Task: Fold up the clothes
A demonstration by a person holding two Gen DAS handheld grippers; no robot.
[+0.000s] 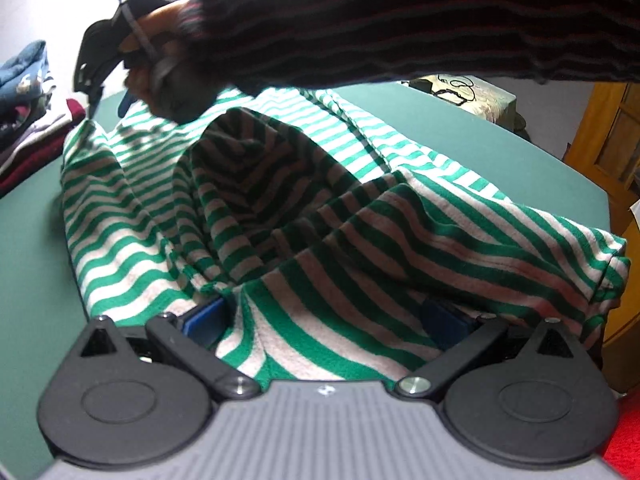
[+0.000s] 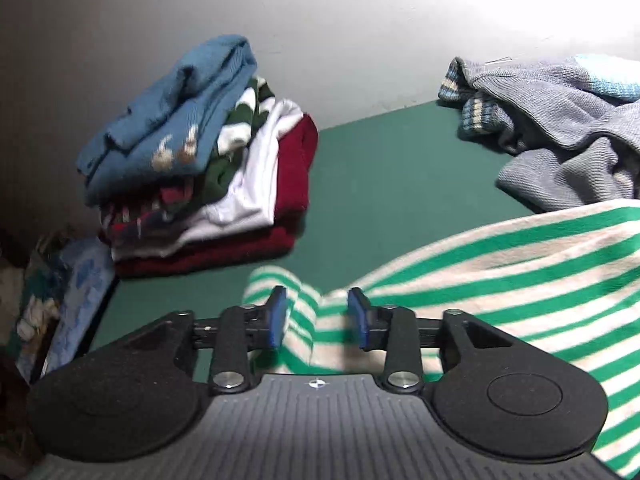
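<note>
The striped sweater (image 2: 500,272) is lying between the released right claw's (image 2: 318,316) pads; the left claw (image 1: 320,320) is draped, grip unclear.

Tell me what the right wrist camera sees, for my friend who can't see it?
The right tongs stand open over a green-and-white striped top on a green table. Behind sit a stack of folded clothes and a rumpled grey sweater.

A home: folded clothes stack (image 2: 200,168) on a green table (image 2: 380,168), wooden door (image 1: 612,136) nearby.
</note>
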